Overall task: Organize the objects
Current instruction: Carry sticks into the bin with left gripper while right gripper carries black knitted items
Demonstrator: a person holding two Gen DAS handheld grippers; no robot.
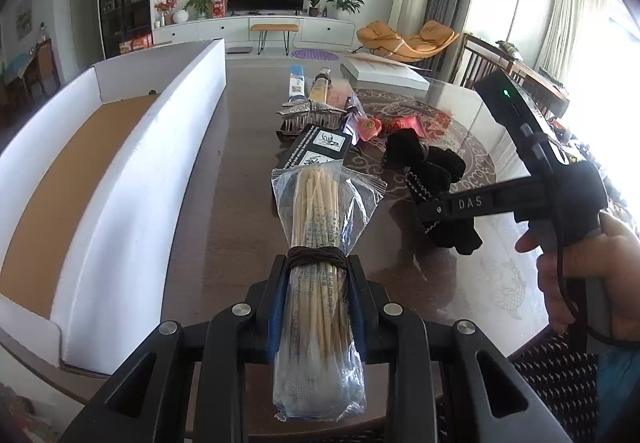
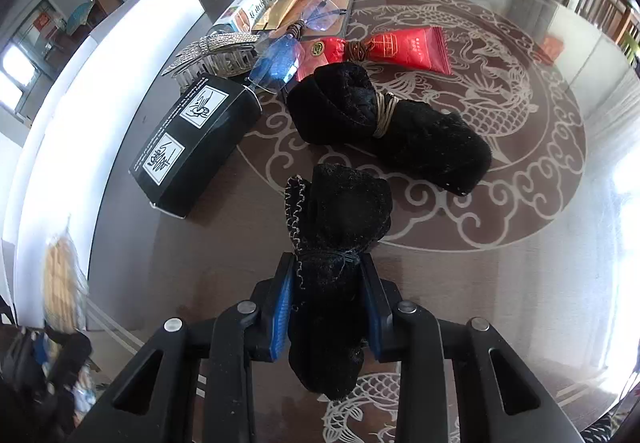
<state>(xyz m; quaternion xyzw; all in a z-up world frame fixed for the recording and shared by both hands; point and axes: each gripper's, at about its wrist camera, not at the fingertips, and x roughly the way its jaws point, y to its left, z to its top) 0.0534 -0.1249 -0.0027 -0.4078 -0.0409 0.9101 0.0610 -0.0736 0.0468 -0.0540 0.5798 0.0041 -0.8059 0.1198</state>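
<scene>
Table [image 2: 520, 243]: dark glass top over a pale dragon pattern, carrying all the loose things.
Box [image 1: 132, 179]: long white cardboard tray with a brown floor, lying along the table's left side; probably the place for sorted things.
Black carton [image 2: 196, 147]: lies flat near the box, beside a rhinestone hair clip [image 2: 216, 51].
Tied black cloth [image 2: 392, 135]: 1 roll on the table, bound at its middle, well apart from the box.
Left claw [image 1: 316, 283]: clamped on the chopstick bag [image 1: 320, 227] at its cord binding.
Chopstick bag axis: long axis runs straight out along the claw fingers, open end pointing away towards the carton; the bag looks lifted off the table.
Right claw [image 2: 328, 291]: closed on the second black cloth bundle [image 2: 340, 243], pads squeezing its waist; long axis runs forward, hemmed edge left.
Step, as I judge it: carry each item to the box.
Doing it well: turn the chopstick bag parallel to the box's long walls, clear the near wall, lower before releasing.
</scene>
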